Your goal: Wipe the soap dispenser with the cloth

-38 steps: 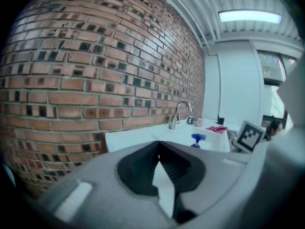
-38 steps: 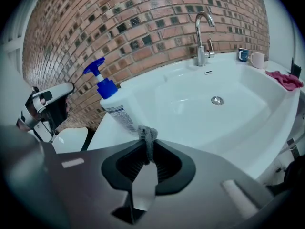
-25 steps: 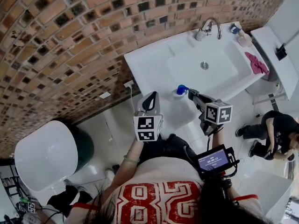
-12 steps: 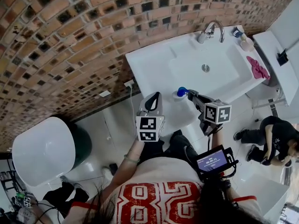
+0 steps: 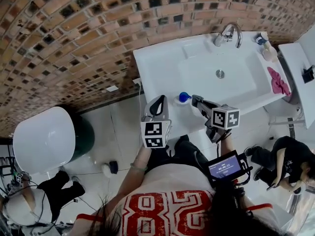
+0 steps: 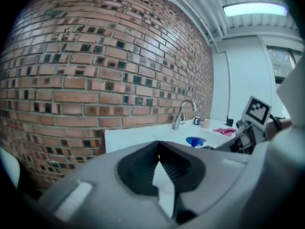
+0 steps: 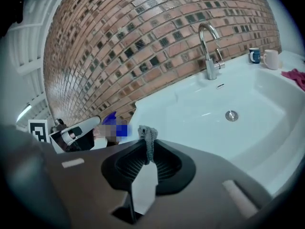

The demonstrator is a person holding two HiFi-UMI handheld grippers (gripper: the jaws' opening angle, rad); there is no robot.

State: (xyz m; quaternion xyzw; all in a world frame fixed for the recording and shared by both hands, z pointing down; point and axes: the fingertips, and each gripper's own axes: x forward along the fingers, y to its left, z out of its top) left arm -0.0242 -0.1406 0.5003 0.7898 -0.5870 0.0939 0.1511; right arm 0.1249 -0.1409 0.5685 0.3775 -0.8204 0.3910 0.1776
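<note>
Since a second ago the head view has swung, so the sink [image 5: 147,68] sits higher in the picture and a person on the floor at the right has slid lower; both grippers have kept to the sink's front-left corner. The soap dispenser [image 5: 183,97] stands on that corner, close to the front edge. The right gripper [image 5: 195,100] points at it from just beside it, while the left gripper [image 5: 158,101] hangs off the front edge over the floor [image 5: 123,127]. The basin behind is bare back to the faucet [image 5: 227,33] and the brick wall [image 5: 74,43]. A pink rag [image 5: 278,81] lies at the right edge and two cups [image 5: 266,47] stand in the back-right corner — all well apart from the grippers.

Only the right gripper view shows that its jaws are pinched on a grey cloth [image 7: 147,140], a tuft sticking up between them. The left gripper view shows that gripper's jaws closed with nothing between them — and the dispenser's blue top beyond.
</note>
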